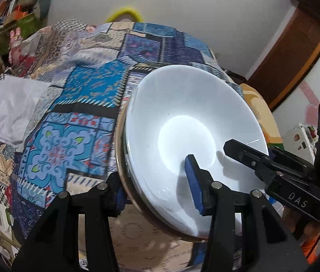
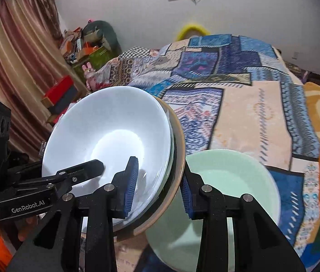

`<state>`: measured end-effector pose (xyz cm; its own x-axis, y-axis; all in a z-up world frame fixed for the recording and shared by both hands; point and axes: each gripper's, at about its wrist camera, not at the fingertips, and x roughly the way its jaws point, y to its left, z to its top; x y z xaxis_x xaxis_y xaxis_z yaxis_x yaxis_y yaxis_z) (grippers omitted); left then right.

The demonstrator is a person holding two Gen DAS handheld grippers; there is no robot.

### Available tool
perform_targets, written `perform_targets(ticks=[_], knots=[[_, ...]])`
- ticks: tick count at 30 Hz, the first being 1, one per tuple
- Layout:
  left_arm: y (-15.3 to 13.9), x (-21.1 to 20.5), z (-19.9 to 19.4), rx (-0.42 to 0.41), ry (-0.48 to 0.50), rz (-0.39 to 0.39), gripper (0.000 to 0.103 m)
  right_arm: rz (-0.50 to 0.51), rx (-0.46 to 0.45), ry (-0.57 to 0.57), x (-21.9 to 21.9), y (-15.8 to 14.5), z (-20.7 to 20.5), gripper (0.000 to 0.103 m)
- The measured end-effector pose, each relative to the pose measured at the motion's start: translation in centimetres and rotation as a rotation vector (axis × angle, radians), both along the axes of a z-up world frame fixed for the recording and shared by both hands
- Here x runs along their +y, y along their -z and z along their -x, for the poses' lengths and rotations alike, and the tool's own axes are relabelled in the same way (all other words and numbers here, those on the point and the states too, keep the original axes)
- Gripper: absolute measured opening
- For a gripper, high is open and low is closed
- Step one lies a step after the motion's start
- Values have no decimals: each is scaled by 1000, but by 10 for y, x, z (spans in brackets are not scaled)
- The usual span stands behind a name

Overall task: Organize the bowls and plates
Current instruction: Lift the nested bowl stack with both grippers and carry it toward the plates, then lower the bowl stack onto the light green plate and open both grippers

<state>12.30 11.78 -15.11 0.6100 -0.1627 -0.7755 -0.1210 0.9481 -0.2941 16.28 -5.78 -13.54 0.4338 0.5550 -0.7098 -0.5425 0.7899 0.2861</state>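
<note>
Left wrist view: left gripper (image 1: 157,187) clamps the rim of a tilted white plate stack (image 1: 189,136) above the patterned cloth (image 1: 69,117). Right wrist view: right gripper (image 2: 160,192) grips the same stack; green bowl (image 2: 232,181) remains apart (stacking judged unfinished).

The stack of plates (image 2: 105,136) is tilted above the bed (image 2: 239,113), its rim between the jaws of both grippers: the left gripper (image 1: 157,185) on one edge, the right gripper (image 2: 160,190) on the opposite edge. A bowl (image 2: 234,176) rests on the bedspread just right of the stack, partly behind the right gripper. A folded cloth (image 1: 8,108) lies on the bed, far left.
</note>
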Motion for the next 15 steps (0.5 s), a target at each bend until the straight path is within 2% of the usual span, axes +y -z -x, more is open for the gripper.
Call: perform_targets(ticks=[15], knots=[[1, -65, -20, 11, 95, 7, 46, -7, 15, 88, -64, 2, -2, 32]])
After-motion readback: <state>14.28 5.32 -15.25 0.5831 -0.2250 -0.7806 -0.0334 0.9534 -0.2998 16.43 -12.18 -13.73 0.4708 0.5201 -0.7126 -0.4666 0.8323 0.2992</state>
